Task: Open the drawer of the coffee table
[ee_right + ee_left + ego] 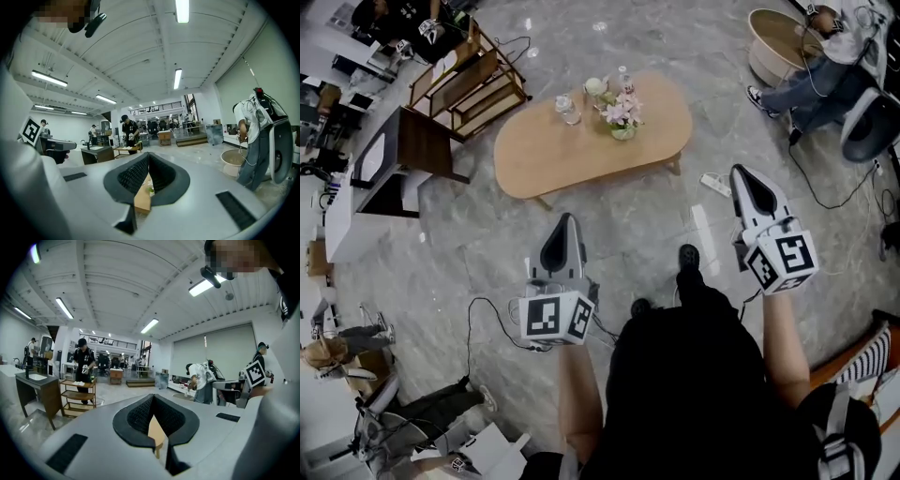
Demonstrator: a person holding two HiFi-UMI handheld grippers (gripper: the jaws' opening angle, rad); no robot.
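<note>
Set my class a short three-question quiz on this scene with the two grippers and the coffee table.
1. True or false: the left gripper touches the coffee table.
2. The right gripper has its jaws: A wide apart; B together; C clamped on a handle.
3. Fill in: pink ____ stand on the coffee table.
Key: 1 false, the gripper is apart from the table. 2 B. 3 flowers.
</note>
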